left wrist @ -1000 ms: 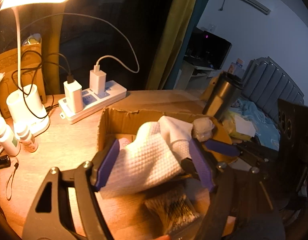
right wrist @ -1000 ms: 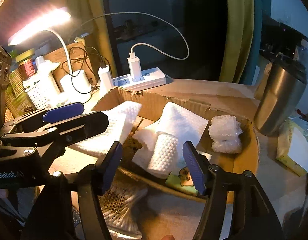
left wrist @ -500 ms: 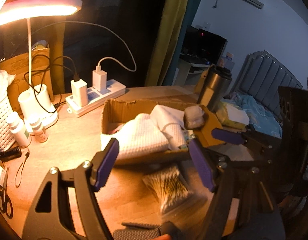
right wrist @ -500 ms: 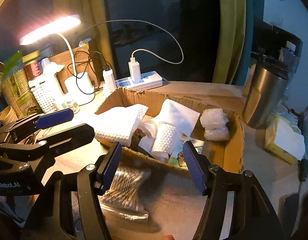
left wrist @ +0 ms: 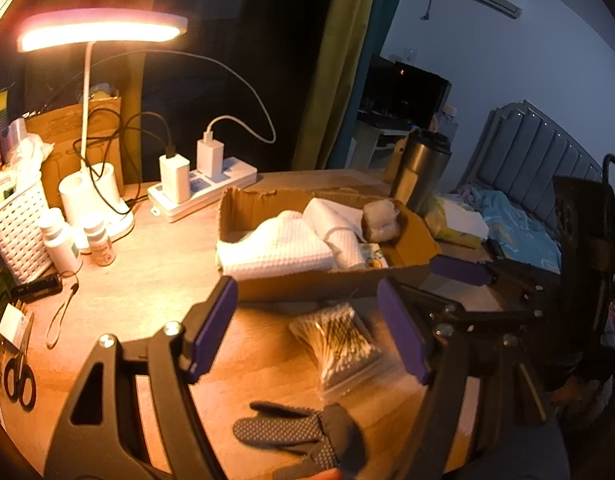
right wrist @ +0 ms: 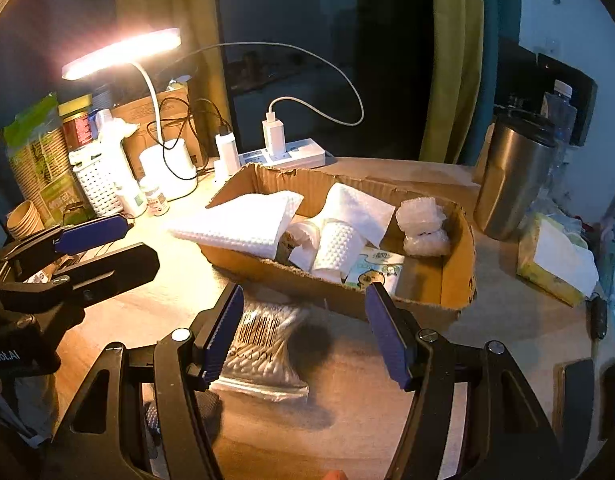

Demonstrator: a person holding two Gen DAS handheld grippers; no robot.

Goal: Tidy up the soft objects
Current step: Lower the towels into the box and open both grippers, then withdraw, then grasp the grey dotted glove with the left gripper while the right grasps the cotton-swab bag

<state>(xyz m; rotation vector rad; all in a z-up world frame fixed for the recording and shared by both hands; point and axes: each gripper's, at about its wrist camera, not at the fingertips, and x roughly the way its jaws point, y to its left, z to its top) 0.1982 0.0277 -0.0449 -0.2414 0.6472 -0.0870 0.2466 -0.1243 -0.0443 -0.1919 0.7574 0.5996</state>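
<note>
The left gripper (left wrist: 307,326) points forward and downward, its jaws standing apart with nothing between the purple pads (left wrist: 211,326). The right gripper (right wrist: 305,330) is tilted downward too, jaws likewise spread and empty, blue pads (right wrist: 223,332) facing each other. The two are side by side: the right one's fingers (left wrist: 463,272) reach in from the right edge of the left wrist view, and the left one's fingers (right wrist: 91,228) show at the left of the right wrist view. Neither touches anything.
</note>
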